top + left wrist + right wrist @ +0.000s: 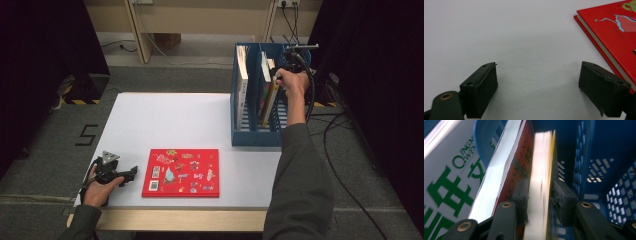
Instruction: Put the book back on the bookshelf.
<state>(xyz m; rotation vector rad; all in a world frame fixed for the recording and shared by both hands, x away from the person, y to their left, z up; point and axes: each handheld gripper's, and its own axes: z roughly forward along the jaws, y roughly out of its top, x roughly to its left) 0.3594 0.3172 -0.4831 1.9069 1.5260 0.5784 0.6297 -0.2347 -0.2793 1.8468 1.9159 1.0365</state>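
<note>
A red book [181, 172] with small pictures on its cover lies flat near the table's front edge; its corner [614, 30] shows in the left gripper view. My left gripper [131, 174] [537, 75] rests on the table just left of it, open, nothing between its jaws. My right gripper [278, 75] [540, 192] reaches down into the middle compartment of a blue file rack [250, 136] and is shut on the top of a thin yellow-covered book [270, 100] [542, 157], which leans there.
A red-covered book [521, 162] stands against the held one. A white book with green lettering [242, 85] [449, 182] stands in the rack's left compartment. The rack's perforated wall [599, 157] is close on the right. The white table [175, 120] spreads between rack and red book.
</note>
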